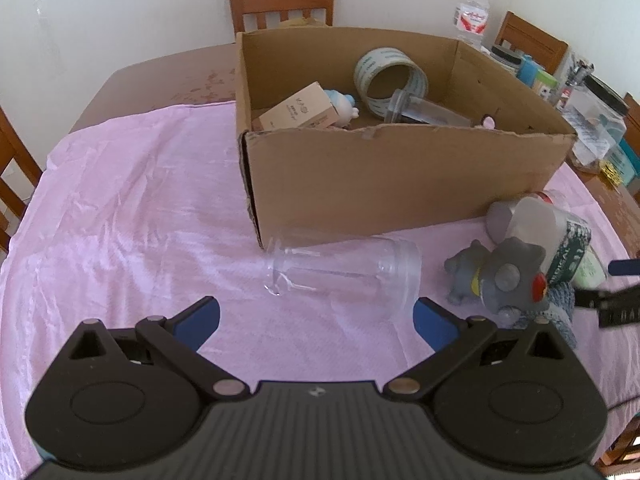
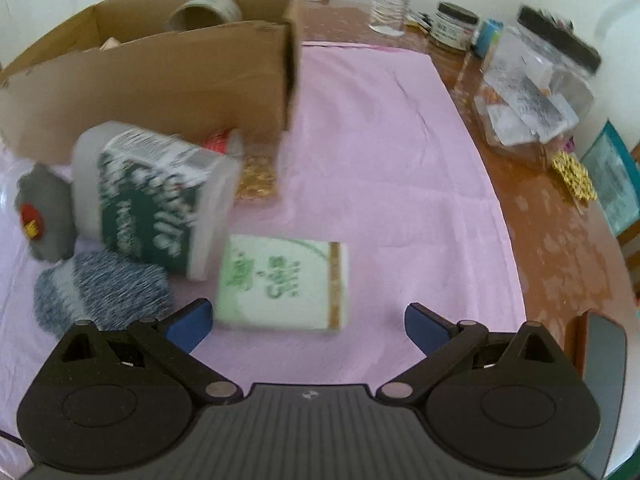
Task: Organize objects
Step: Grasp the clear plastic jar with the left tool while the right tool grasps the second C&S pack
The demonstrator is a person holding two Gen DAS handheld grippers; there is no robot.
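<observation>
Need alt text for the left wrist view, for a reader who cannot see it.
The open left hand-held gripper hovers just short of a clear plastic cup lying on its side on a pink tablecloth. Behind stands an open brown cardboard box holding items; a grey toy figure sits right.

The left wrist view looks low across the table (image 1: 120,184) toward the cardboard box (image 1: 400,176), facing its front wall from near. The right wrist view faces the box's right corner (image 2: 160,76); both share the grey toy (image 1: 508,280) (image 2: 48,216)
</observation>
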